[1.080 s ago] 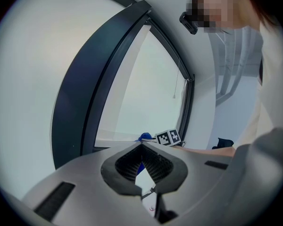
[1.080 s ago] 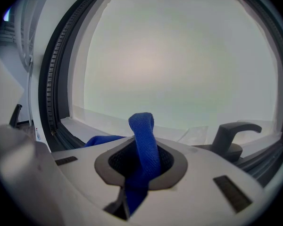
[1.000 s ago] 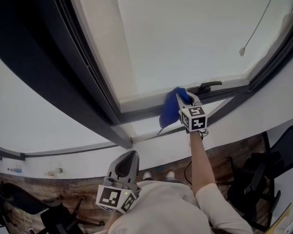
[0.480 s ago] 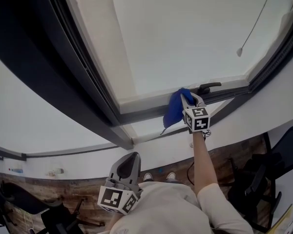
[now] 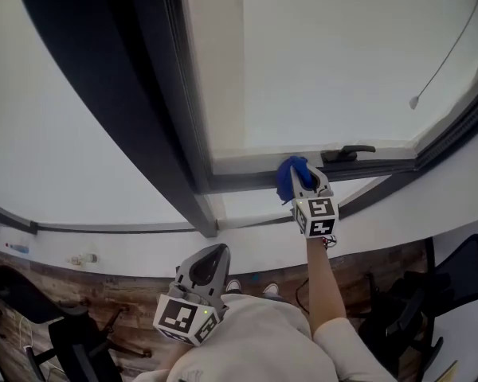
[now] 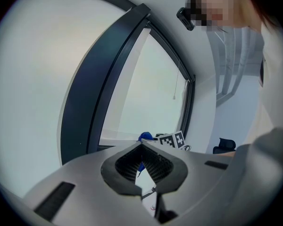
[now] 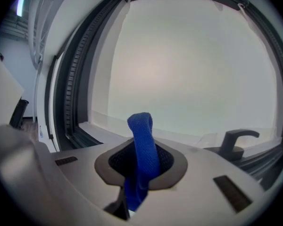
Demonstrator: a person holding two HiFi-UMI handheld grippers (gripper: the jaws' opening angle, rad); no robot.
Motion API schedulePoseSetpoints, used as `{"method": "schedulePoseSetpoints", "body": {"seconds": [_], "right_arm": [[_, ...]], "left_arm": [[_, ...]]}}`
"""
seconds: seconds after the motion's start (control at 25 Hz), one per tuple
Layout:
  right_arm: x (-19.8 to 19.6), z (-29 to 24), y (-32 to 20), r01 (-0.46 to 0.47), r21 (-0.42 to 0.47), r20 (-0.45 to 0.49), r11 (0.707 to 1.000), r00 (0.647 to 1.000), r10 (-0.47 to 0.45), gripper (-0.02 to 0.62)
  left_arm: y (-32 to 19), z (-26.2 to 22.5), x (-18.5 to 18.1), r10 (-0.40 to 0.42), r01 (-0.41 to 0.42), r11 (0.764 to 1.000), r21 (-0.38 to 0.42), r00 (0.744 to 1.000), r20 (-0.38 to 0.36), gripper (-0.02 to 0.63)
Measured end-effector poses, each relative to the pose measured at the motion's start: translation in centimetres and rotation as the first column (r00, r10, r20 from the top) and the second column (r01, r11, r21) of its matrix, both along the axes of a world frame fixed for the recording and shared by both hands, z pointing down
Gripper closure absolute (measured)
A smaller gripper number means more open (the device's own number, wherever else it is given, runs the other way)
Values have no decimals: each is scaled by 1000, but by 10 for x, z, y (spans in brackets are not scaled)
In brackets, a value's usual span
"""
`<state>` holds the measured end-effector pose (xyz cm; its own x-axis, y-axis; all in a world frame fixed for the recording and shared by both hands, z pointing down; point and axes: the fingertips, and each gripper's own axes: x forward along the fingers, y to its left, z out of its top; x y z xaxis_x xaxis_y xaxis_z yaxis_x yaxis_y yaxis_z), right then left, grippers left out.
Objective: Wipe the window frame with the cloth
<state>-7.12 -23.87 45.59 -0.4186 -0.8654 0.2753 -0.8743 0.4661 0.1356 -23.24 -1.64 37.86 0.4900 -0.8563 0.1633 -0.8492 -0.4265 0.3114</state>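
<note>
A blue cloth (image 5: 289, 177) is pinched in my right gripper (image 5: 304, 180), which is raised against the dark lower rail of the window frame (image 5: 239, 183), just left of the black window handle (image 5: 346, 153). In the right gripper view the cloth (image 7: 142, 154) stands up between the shut jaws of the right gripper (image 7: 142, 147), with the handle (image 7: 236, 142) to the right. My left gripper (image 5: 207, 265) hangs low near my body, jaws closed on nothing. In the left gripper view the left gripper (image 6: 141, 147) faces the window, with the cloth (image 6: 145, 137) far off.
A thick dark frame post (image 5: 155, 110) runs diagonally at the left of the pane. A blind cord with a small weight (image 5: 414, 101) hangs at the right. Below are a white sill (image 5: 247, 209), wooden floor and dark chairs (image 5: 454, 277).
My right gripper and the cloth have slid slightly along the lower rail, staying left of the handle. The head view has shifted. The left gripper stays low.
</note>
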Motion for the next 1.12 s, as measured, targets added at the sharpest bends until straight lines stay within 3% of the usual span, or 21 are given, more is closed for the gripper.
{"method": "schedulePoseSetpoints", "body": {"seconds": [0.24, 0.52, 0.68, 1.12], "right_arm": [[-93, 1, 28, 177, 10, -5, 984, 984, -177, 537], [-187, 18, 57, 371, -15, -81, 929, 925, -371, 537], [-205, 30, 64, 402, -34, -117, 915, 908, -403, 537], [-210, 41, 62, 411, -10, -143, 911, 902, -408, 537]], "left_arm": [[6, -2, -16, -5, 5, 1000, 15, 1000, 7, 597], [17, -2, -38, -52, 52, 998, 21, 999, 1, 597], [23, -1, -52, -89, 89, 996, 18, 996, 2, 597], [24, -3, -68, -118, 119, 993, 23, 993, -8, 597]]}}
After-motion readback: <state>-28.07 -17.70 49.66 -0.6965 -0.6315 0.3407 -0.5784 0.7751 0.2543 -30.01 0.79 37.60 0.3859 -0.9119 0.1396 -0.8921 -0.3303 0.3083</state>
